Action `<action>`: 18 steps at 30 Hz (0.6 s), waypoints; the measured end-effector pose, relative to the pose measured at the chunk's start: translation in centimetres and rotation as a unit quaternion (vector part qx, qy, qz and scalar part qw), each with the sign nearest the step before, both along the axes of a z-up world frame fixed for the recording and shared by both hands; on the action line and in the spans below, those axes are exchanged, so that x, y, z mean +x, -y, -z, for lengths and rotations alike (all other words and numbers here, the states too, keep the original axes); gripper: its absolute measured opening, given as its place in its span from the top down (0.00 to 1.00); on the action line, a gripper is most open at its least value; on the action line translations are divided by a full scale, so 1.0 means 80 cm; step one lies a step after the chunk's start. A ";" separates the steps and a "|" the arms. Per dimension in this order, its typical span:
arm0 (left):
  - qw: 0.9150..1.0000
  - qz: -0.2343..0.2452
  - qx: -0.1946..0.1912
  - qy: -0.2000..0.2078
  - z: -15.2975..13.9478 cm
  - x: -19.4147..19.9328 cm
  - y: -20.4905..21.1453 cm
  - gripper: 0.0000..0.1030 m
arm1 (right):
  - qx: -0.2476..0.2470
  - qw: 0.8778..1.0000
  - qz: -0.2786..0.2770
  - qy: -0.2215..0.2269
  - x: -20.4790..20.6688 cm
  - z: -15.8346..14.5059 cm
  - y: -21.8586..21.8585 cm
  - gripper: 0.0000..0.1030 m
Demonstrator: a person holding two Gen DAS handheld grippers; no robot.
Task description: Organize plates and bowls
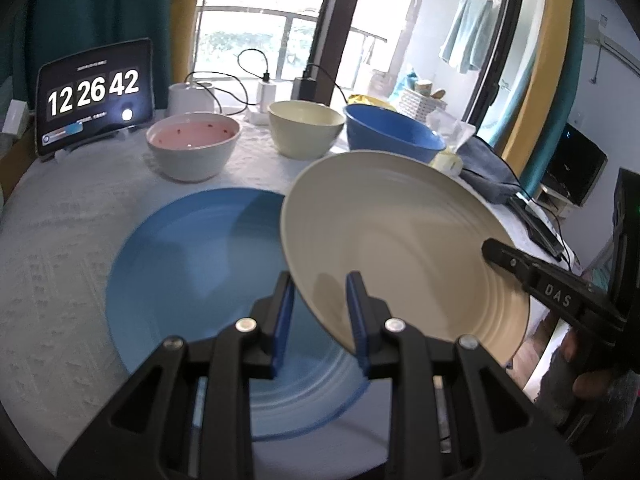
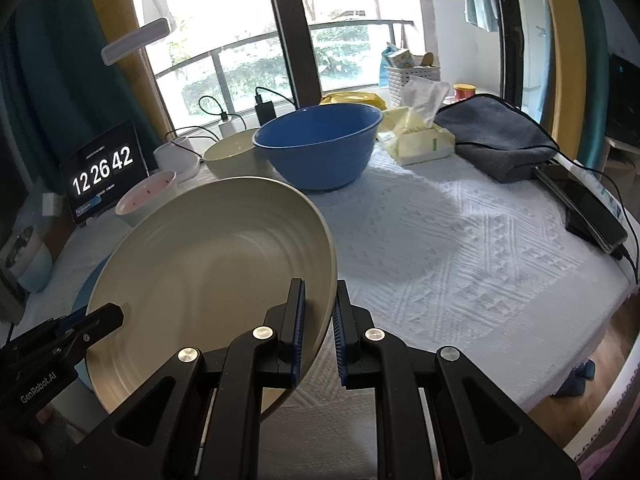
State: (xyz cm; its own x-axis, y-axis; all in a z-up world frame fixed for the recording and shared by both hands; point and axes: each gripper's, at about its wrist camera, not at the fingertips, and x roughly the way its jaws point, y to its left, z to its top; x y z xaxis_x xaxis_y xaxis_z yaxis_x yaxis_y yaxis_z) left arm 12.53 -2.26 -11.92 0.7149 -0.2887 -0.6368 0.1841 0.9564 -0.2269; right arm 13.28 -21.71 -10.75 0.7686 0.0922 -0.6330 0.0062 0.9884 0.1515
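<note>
A cream plate [image 1: 400, 240] hangs tilted in the air, partly over a blue plate [image 1: 192, 264] that lies flat on the table. My left gripper [image 1: 320, 294] is shut on the cream plate's near rim. The right gripper [image 2: 319, 320] is shut on the opposite rim [image 2: 326, 280], and its finger shows from the side in the left wrist view [image 1: 496, 252]. At the back stand a pink-lined bowl [image 1: 192, 144], a cream bowl [image 1: 304, 128] and a blue bowl [image 2: 320, 144], side by side.
The table [image 2: 460, 240] has a white textured cloth. A tablet clock [image 1: 94, 92] stands back left, with chargers and cables behind the bowls. A tissue pack [image 2: 420, 136], a grey cloth [image 2: 496, 136] and a dark device [image 2: 592, 212] lie along the right side.
</note>
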 end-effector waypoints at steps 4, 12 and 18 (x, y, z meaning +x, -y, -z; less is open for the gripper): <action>1.000 -0.008 -0.002 0.002 0.001 -0.001 -0.013 0.73 | -0.003 1.000 -0.008 -0.001 0.003 0.000 -0.011 0.85; 1.000 -0.025 0.004 0.007 0.002 -0.001 -0.032 0.73 | -0.008 1.000 -0.021 -0.003 0.010 0.000 -0.034 0.85; 0.999 -0.038 0.004 0.007 0.005 -0.001 -0.049 0.73 | -0.011 0.999 -0.031 -0.007 0.016 0.003 -0.051 0.85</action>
